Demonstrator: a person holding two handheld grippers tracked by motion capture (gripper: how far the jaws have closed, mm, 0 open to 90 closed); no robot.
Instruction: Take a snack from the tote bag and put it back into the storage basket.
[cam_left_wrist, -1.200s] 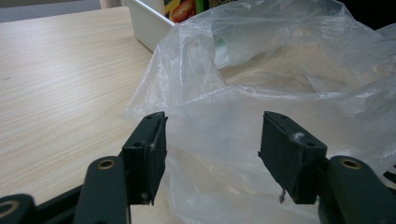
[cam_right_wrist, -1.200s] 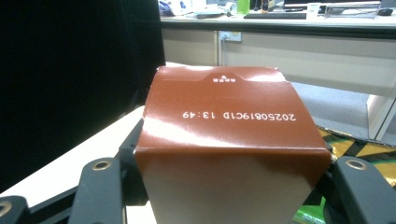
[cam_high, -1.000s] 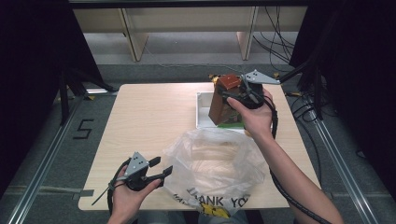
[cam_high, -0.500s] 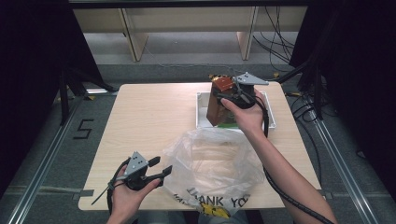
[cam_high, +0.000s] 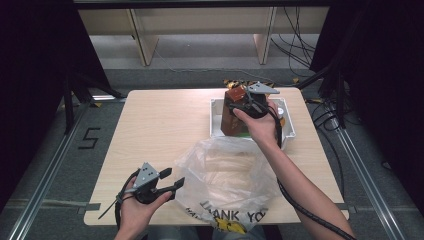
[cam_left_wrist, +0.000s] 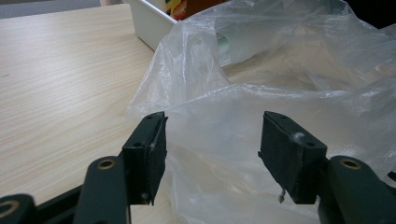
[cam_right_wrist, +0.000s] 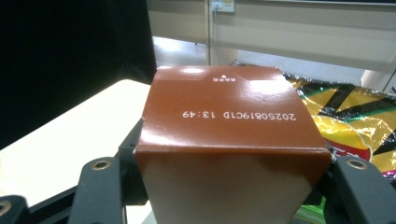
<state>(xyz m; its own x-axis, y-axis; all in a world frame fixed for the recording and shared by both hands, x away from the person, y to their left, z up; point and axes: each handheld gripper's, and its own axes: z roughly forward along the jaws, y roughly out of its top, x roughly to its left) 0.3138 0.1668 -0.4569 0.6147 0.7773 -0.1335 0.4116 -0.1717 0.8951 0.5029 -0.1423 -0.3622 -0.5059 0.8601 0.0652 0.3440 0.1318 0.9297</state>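
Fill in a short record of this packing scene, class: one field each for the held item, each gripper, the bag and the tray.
Held item: brown box, clamped at its sides
Right gripper: shut on the box, above the tray
Left gripper: open, jaws apart at the bag's edge
Bag: clear plastic bag, mouth open, on the table
Tray: white tray at the far right, with a snack packet

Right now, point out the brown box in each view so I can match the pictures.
High view: the brown box stands upper right of centre, held in the right gripper over the white tray.
Left gripper view: a reddish sliver at the top edge may be it; I cannot tell.
Right gripper view: it sits centre, between the jaws.
Shared landmark: the white tray.
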